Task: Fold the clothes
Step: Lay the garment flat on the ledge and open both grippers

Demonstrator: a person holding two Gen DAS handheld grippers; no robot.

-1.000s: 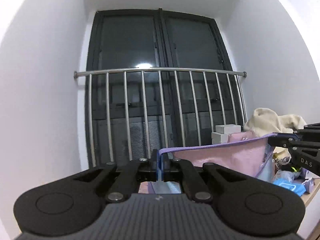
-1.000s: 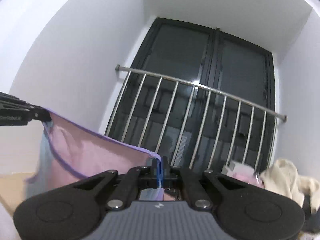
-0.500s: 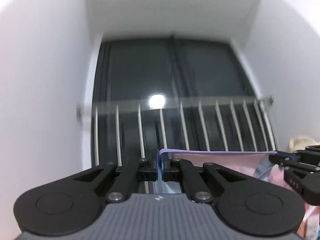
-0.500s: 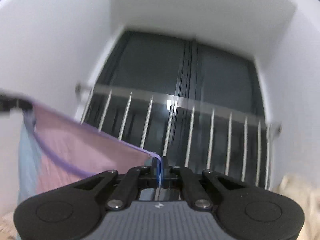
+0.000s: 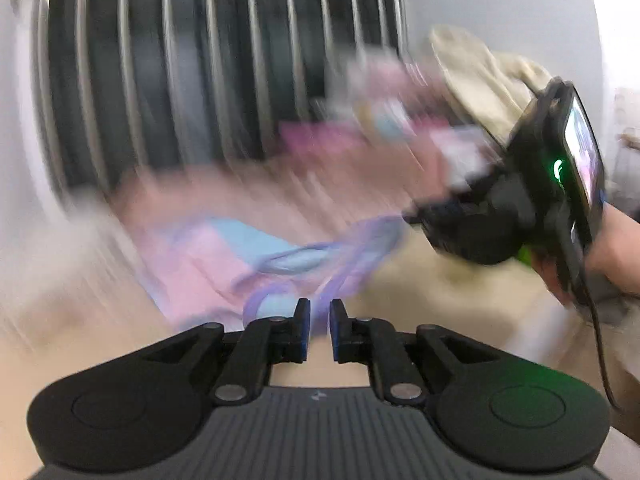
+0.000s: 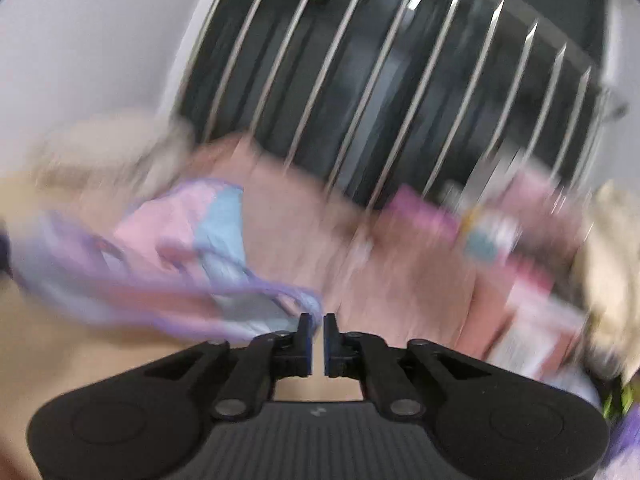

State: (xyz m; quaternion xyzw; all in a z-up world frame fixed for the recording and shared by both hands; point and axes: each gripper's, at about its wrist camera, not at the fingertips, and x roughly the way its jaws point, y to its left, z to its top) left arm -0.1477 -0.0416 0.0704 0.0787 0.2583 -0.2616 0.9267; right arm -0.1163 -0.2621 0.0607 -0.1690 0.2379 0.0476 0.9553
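A pink and light-blue garment with a purple hem (image 5: pixel 224 264) lies crumpled on the wooden table (image 5: pixel 432 296), blurred by motion. My left gripper (image 5: pixel 319 304) sits low over the table, its jaws opening; a small gap shows between the pads, and the hem lies just past the tips, not pinched. My right gripper (image 6: pixel 318 318) has its jaws opening too, with a narrow empty gap. The garment (image 6: pixel 176 240) spreads to its left, and the hem ends at the left fingertip. The right gripper (image 5: pixel 424 216) also shows at the right of the left wrist view, held by a hand (image 5: pixel 616 252).
A beige pile of clothes (image 5: pixel 480 76) and pink boxes and packets (image 6: pixel 424 216) crowd the back right of the table. A metal railing (image 6: pixel 400 80) before dark glass doors stands behind it. White walls close in on both sides.
Both grippers swung down from holding the garment stretched in the air to low over the table. The garment has left both sets of jaws, which now show gaps, and lies on the table.
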